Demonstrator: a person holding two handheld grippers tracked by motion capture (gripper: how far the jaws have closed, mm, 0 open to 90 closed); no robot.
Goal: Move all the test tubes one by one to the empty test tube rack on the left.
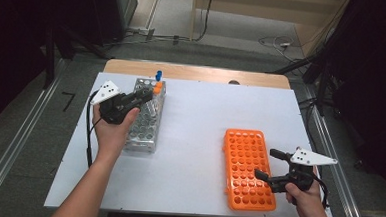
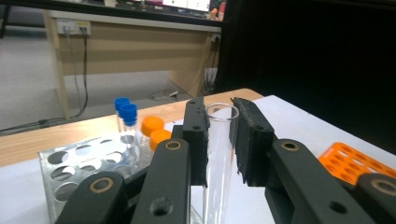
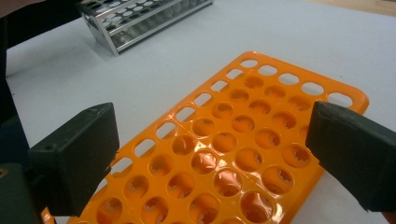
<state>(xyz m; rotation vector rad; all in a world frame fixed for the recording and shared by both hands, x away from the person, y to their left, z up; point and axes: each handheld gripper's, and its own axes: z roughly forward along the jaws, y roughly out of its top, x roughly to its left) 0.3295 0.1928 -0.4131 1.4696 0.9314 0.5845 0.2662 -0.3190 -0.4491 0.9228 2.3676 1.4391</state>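
Note:
My left gripper [image 1: 146,93] hovers over the far end of the clear metal-framed tube rack [image 1: 144,131], shut on an uncapped clear glass test tube [image 2: 219,144] that stands upright between its pads [image 2: 196,135]. In the rack's far corner stand tubes with blue caps [image 2: 125,108] and orange caps [image 2: 154,128]. At the table's right, my right gripper [image 1: 266,164] is open, its jaws spread wide over the near right part of the empty orange rack [image 3: 233,149], with nothing held between them.
Both racks sit on a white table [image 1: 195,118] with a wooden strip [image 1: 198,72] along its far edge. Cables lie on the floor beyond it. Metal rails run along the table's left and right sides.

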